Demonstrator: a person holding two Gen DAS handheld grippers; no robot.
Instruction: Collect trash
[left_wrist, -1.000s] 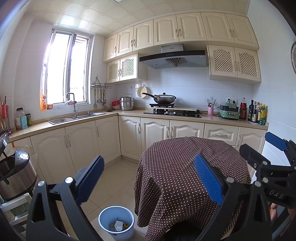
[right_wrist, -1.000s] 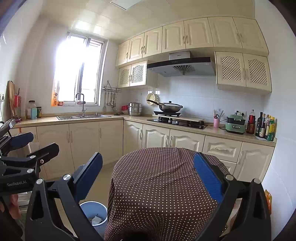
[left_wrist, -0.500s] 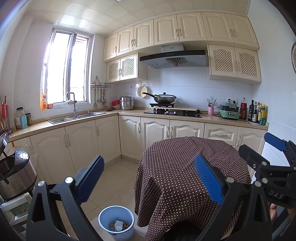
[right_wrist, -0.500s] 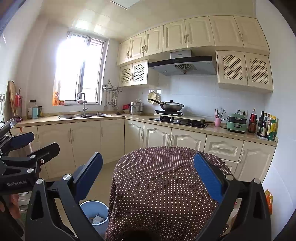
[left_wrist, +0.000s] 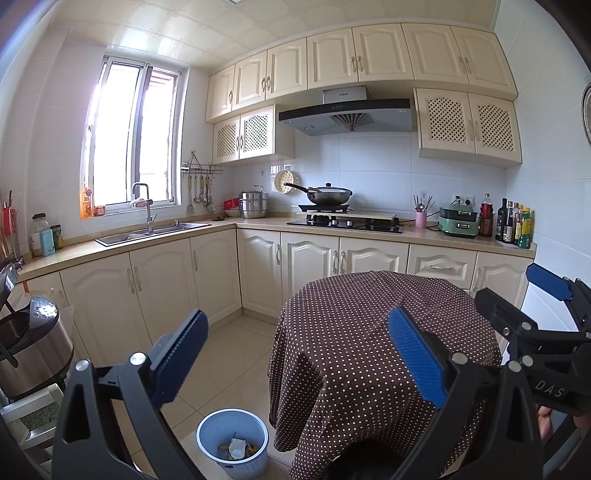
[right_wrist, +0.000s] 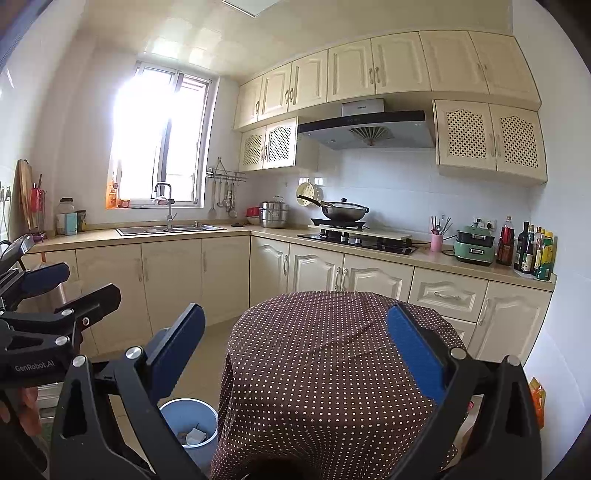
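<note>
I held both tools raised in front of me, level with the top of the round table draped in a brown cloth with white polka dots (left_wrist: 373, 332). The left tool (left_wrist: 295, 360) had its two blue-padded fingers spread wide apart with nothing between them, and the right tool (right_wrist: 295, 354) was likewise wide apart and carrying nothing. Each tool showed at the edge of the other's view, so they sat side by side and near one another. The tabletop, as far as either camera showed it, was bare cloth; I saw no scrap of rubbish lying on it. The round pale-blue plastic waste bin (left_wrist: 232, 446) stood on the tiled floor (left_wrist: 229, 354) just beside the table's left side, close to the hanging cloth, and it held a crumpled white bit of paper (left_wrist: 236, 445) together with some yellowish scraps. I judged that the collecting was either finished or between pieces, since the rubbish I could see was already in the bin and neither tool gripped anything. The next move, as I read it, called for a search: tilting the tools down and sweeping the floor around the table and along the cream cabinets (left_wrist: 162, 291) for anything left, which these level views could not show. If a piece turned up, I would need to lower one tool over it with fingers apart and squeeze gently, as light paper crumples and slips.
</note>
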